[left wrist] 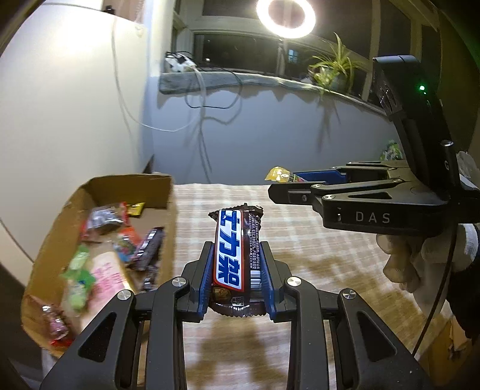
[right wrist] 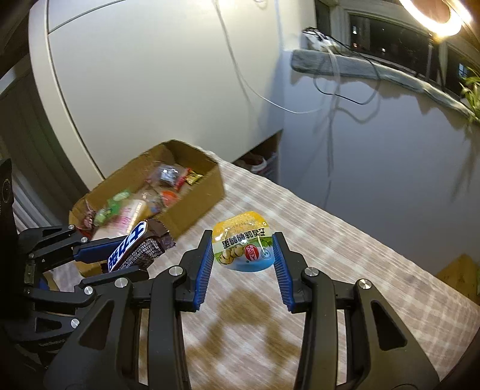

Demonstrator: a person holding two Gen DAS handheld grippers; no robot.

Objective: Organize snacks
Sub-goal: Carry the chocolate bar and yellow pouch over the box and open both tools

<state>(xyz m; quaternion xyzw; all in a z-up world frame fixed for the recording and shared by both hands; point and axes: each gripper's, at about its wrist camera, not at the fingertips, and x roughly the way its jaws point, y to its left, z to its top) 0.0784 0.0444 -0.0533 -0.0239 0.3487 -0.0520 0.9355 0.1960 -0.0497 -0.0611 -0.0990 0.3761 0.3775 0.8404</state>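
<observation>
My left gripper (left wrist: 237, 252) is shut on a brown chocolate bar (left wrist: 237, 255) with a red, white and blue label, held above the checked tablecloth just right of the cardboard box (left wrist: 60, 228). My right gripper (right wrist: 243, 240) is shut on a yellow and blue snack pouch (right wrist: 243, 243), held above the table. In the left wrist view the right gripper (left wrist: 288, 180) shows at the right with the pouch (left wrist: 277, 174) at its tips. In the right wrist view the left gripper (right wrist: 141, 249) with the bar (right wrist: 135, 249) is at the left, near the box (right wrist: 192, 198).
The box holds several wrapped snacks (left wrist: 105, 249). A white cabinet (right wrist: 150, 75) stands behind the box. The checked tablecloth (right wrist: 345, 255) covers the table. A grey wall with hanging cables (left wrist: 210, 105), a windowsill plant (left wrist: 333, 69) and a ring light (left wrist: 285, 16) lie beyond.
</observation>
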